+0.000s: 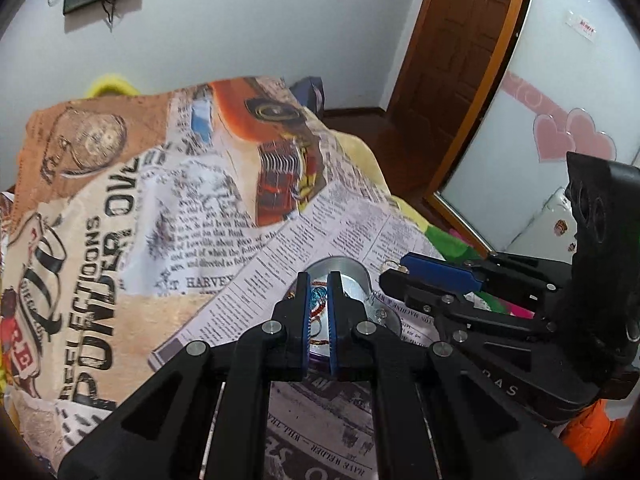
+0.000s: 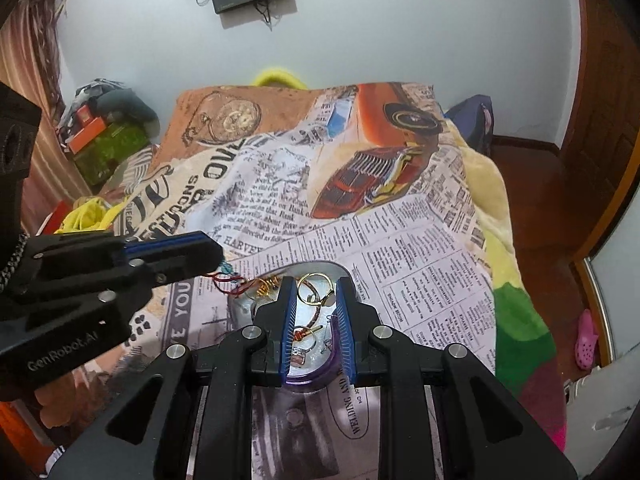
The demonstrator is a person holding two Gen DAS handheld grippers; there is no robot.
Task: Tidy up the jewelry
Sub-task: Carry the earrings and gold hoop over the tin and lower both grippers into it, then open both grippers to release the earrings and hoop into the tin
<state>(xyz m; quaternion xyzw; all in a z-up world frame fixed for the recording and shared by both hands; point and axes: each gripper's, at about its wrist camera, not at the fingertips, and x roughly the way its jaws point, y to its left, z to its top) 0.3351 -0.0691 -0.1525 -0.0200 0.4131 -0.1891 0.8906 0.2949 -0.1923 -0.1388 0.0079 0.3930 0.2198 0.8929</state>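
A round tin box with a purple rim and an upright silver lid lies on a newspaper-print cloth. It holds gold rings, a silver ring and a red-gold piece. My left gripper is shut on a red thread bracelet with a teal bead, which hangs over the tin's left edge in the right wrist view. My right gripper is open over the tin, its fingers on either side of the gold rings; in the left wrist view it touches a gold ring.
The newspaper-print cloth covers a bed with a yellow-green blanket at the right. A wooden door and mirror panel stand at the right. Clutter and boxes lie at the far left. A pink slipper is on the floor.
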